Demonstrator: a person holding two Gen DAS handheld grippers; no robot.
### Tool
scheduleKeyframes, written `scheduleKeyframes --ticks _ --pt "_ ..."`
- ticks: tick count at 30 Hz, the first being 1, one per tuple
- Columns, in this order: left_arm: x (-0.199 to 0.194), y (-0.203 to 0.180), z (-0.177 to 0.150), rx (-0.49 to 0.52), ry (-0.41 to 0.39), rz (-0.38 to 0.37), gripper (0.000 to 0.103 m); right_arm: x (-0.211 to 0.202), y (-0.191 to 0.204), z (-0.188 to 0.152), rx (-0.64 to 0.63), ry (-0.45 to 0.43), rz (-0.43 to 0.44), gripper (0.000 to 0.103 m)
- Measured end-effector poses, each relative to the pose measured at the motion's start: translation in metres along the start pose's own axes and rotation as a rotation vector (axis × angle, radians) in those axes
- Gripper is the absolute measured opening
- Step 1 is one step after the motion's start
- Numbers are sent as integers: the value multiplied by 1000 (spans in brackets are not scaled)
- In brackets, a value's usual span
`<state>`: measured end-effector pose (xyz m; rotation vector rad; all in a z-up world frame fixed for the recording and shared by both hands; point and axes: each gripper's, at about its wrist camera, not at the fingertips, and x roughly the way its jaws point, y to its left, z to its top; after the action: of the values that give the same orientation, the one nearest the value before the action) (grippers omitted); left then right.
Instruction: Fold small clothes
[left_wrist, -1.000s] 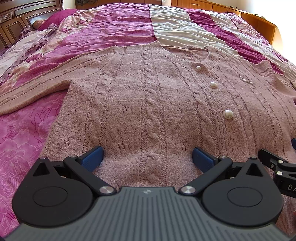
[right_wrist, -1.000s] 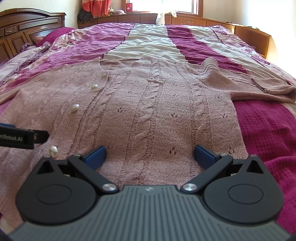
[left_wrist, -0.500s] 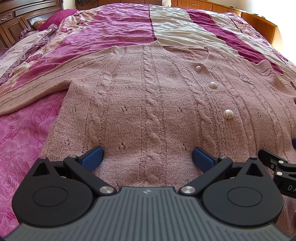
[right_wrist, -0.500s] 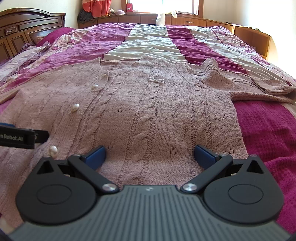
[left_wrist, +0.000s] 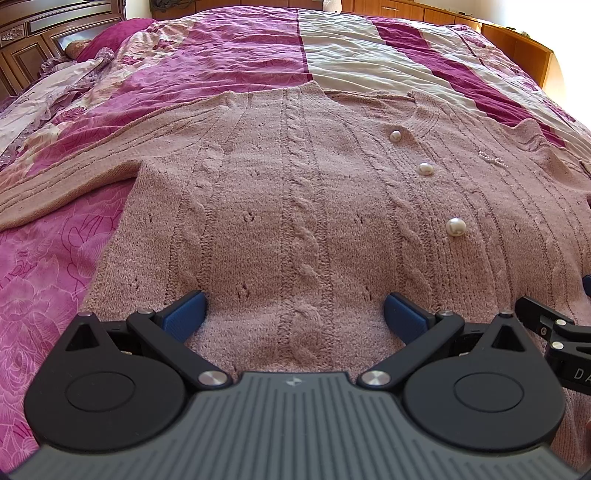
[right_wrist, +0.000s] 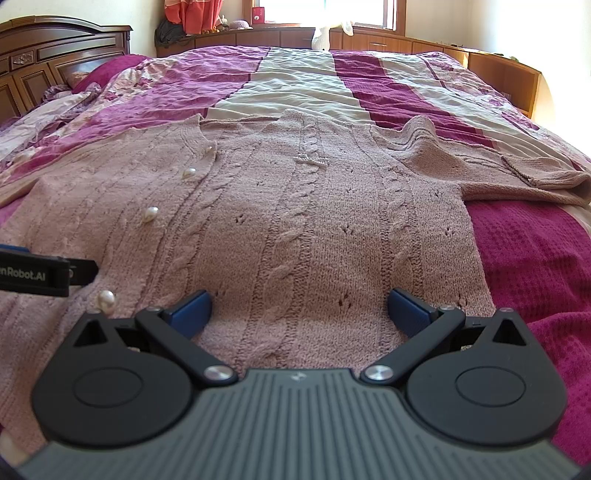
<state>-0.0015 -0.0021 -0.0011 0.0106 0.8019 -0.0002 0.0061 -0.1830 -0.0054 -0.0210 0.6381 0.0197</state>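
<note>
A dusty-pink cable-knit cardigan (left_wrist: 295, 206) with pearl buttons (left_wrist: 455, 226) lies flat, front up, on the bed, sleeves spread to both sides. My left gripper (left_wrist: 293, 314) is open over the hem on the cardigan's left half, blue pads wide apart with knit between them. My right gripper (right_wrist: 299, 308) is open over the hem on the right half of the cardigan (right_wrist: 314, 221). Each gripper's edge shows in the other's view: the right gripper (left_wrist: 554, 332) and the left gripper (right_wrist: 44, 275). The hem itself is hidden under both tools.
The bed carries a magenta, cream and floral striped bedspread (right_wrist: 303, 77). A dark wooden headboard (right_wrist: 55, 62) stands at the left, wooden cabinets (right_wrist: 369, 40) and a window at the far side. A bunched sleeve (right_wrist: 517, 173) lies at the right.
</note>
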Motion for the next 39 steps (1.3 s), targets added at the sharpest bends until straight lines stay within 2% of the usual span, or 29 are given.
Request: scheduleKeyframes --ticks 10,16,23,26,31,39 --pt "0 0 0 1 3 1 103 0 0 3 16 7 -2 103" --pt "1 0 7 3 40 -1 103 2 -1 5 14 22 -3 103" --pt "-2 5 20 -10 89 -20 103 -3 -14 16 57 55 67 103" --pt "-10 8 29 -42 88 -38 103 -12 -27 27 97 43 104 103" --pt "-19 -2 45 -30 76 -32 103 -27 -60 52 111 -17 90 103" --pt "-19 -24 61 -9 65 -50 103 -20 -128 83 92 -83 -46 103"
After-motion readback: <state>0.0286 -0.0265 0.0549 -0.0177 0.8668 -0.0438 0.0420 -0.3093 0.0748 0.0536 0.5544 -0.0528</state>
